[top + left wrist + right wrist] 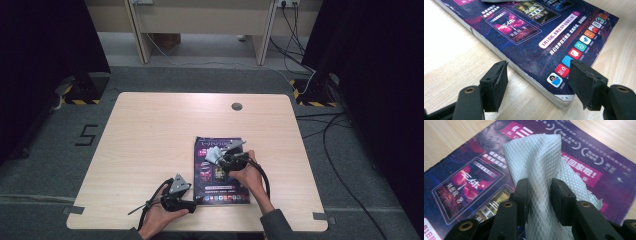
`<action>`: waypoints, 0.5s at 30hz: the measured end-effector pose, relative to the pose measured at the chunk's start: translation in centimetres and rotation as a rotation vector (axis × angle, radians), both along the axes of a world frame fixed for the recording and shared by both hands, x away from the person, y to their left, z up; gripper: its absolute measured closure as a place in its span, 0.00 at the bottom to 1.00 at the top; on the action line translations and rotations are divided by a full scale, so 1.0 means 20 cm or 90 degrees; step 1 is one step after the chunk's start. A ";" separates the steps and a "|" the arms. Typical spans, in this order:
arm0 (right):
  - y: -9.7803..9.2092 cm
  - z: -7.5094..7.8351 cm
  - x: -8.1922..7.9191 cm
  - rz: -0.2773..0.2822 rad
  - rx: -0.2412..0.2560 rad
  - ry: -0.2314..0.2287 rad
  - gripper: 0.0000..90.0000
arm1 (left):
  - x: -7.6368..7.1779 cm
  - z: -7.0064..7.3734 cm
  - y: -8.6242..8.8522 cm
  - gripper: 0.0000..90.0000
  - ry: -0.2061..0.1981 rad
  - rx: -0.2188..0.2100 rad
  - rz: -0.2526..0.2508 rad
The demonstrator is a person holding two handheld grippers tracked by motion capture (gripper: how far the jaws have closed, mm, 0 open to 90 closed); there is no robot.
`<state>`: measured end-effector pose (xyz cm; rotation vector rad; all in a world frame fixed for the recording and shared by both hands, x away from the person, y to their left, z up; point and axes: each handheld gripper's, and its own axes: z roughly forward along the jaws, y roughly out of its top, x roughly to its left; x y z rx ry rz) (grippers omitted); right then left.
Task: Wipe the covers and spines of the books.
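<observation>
Two tools: right tool (538,195) pinches the cloth (541,157); wipe flat across the magazine (544,37) while the open, empty left tool (539,85) steadies its corner.

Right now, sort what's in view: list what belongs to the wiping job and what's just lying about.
In the job:
right gripper, clamping the white cloth
magazine under the cloth
left gripper, open at the magazine's near corner

Lying about:
cables on the floor
black stand

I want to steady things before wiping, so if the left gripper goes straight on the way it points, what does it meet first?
Most likely the near corner of the dark purple glossy magazine lying flat on the light wooden table. The left gripper has its jaws open either side of that corner, though how close is unclear.
</observation>
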<state>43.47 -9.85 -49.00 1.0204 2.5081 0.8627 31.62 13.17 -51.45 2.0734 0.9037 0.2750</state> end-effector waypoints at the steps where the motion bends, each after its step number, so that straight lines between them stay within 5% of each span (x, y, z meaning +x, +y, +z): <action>1: -0.01 0.01 0.00 -0.001 0.004 0.000 0.75 | 0.00 0.00 0.00 0.35 0.000 0.002 -0.002; 15: -0.04 0.01 0.02 -0.006 -0.007 -0.006 0.84 | -0.02 0.02 0.02 0.36 -0.005 0.007 -0.007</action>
